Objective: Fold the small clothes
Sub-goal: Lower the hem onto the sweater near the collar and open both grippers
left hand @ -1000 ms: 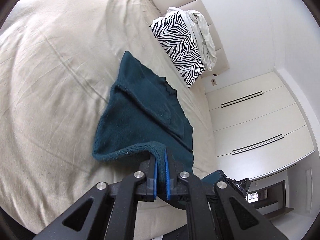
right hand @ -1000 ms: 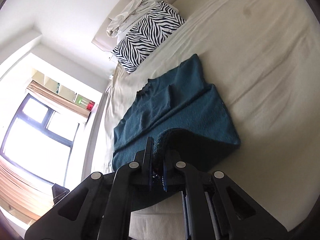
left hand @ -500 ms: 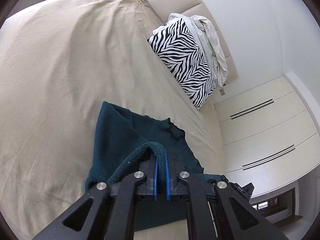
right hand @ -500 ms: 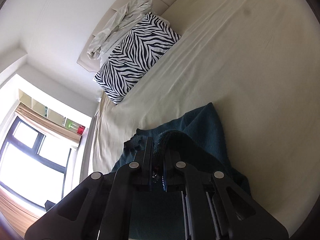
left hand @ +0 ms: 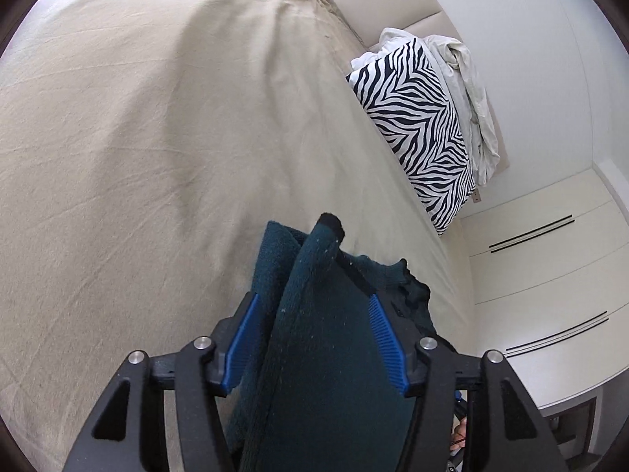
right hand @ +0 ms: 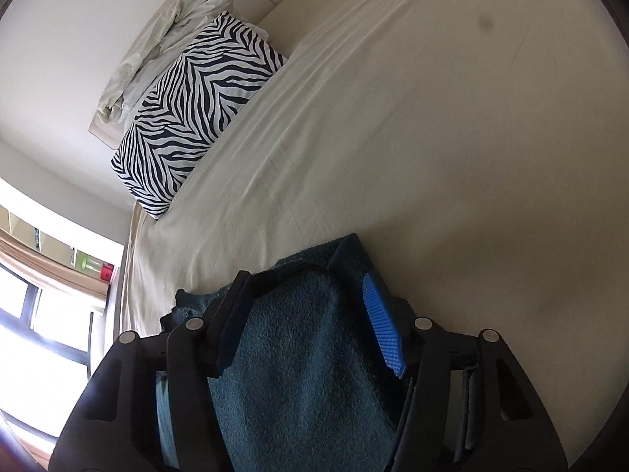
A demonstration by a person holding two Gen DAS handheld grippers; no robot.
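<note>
A dark teal knitted garment (left hand: 326, 354) lies folded over on the beige bed sheet (left hand: 137, 157), close under both cameras. My left gripper (left hand: 314, 314) is open, its blue pads spread either side of a raised fold of the garment. In the right wrist view the same teal garment (right hand: 298, 362) fills the gap between the spread fingers of my right gripper (right hand: 306, 303), which is open too. The cloth rests loose between the fingers; neither pair of pads presses on it. Most of the garment is hidden beneath the grippers.
A zebra-striped pillow (left hand: 420, 126) with a crumpled white cloth (left hand: 468, 90) behind it leans on the headboard; it also shows in the right wrist view (right hand: 196, 110). White wardrobe doors (left hand: 550, 275) stand past the bed's edge. A window (right hand: 43, 314) lies to the left.
Both grippers carried the garment's near edge forward over the rest, folding it, then opened. One second and half a second ago each was shut on the cloth; now both are spread.
</note>
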